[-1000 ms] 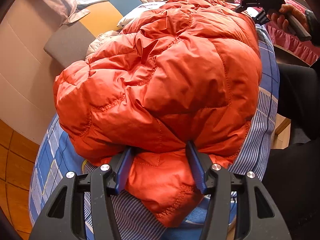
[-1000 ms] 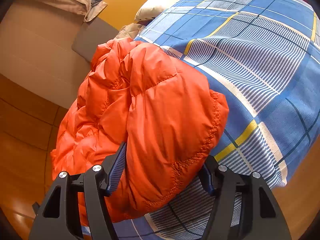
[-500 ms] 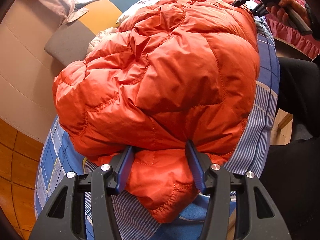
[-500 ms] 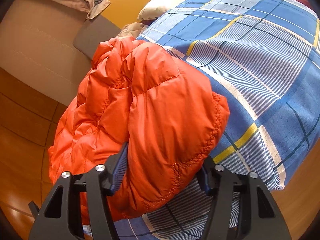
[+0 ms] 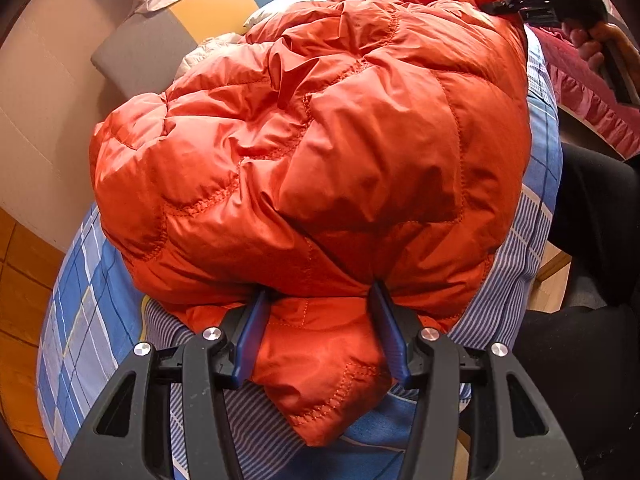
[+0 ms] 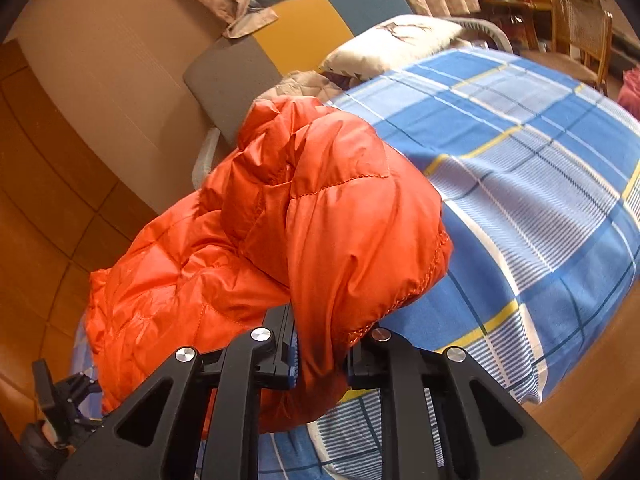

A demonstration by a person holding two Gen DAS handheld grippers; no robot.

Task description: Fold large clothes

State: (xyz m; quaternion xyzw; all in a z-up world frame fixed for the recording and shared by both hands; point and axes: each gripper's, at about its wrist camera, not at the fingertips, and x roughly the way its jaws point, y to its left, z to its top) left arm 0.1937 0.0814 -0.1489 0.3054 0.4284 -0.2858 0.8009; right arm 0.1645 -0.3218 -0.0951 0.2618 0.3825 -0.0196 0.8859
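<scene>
An orange quilted down jacket (image 5: 320,152) lies bunched on a blue plaid bed sheet (image 5: 76,320). My left gripper (image 5: 320,312) has its jaws wide apart around the jacket's near edge, with the fabric lying between them. My right gripper (image 6: 320,340) is shut on a fold of the jacket (image 6: 340,248) and lifts it above the sheet (image 6: 540,184). The right gripper also shows in the left wrist view (image 5: 548,0) at the jacket's far side. The left gripper also shows in the right wrist view (image 6: 60,404) at bottom left.
A pillow (image 6: 396,40) lies at the head of the bed by a grey, yellow and blue headboard (image 6: 280,36). A beige wall and wood floor (image 6: 36,184) lie to the left. A wooden chair (image 6: 580,36) stands far right. A dark-clothed person (image 5: 592,240) stands at the bed's right side.
My right gripper has closed from wide open onto the jacket fold and lifted it. The left gripper has stayed open around the near edge, and the jacket has bulged toward it.
</scene>
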